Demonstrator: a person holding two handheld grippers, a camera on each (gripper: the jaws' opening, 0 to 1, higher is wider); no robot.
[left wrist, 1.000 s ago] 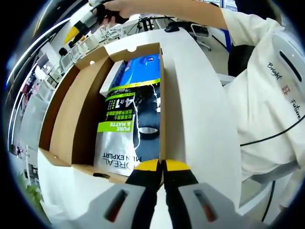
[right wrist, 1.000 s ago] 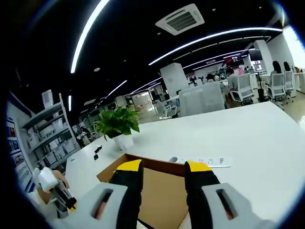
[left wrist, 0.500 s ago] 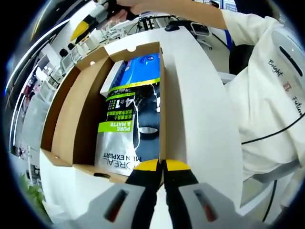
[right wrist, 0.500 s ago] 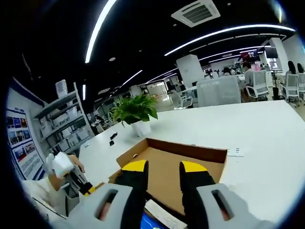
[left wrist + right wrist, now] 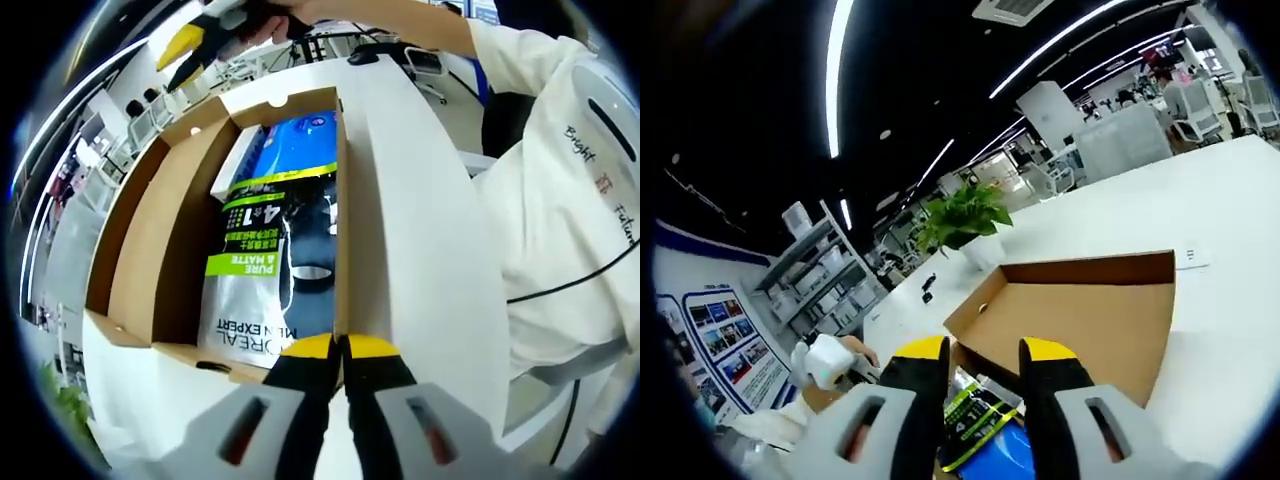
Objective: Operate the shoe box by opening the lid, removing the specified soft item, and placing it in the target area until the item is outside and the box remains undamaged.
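In the left gripper view, the left hand-held gripper (image 5: pixel 343 352) sits with jaws together, pinching the near edge of the shoe box (image 5: pixel 340 225) wall. The lid (image 5: pixel 150 250) lies folded open, and the soft packet (image 5: pixel 268 250) rests inside, just ahead of the jaws on the white worktop (image 5: pixel 420 250). In the right gripper view, the right hand-held gripper (image 5: pixel 985 362) hangs above the packet (image 5: pixel 975 415), jaws apart and empty — opening looks done; lifting out and placing remain.
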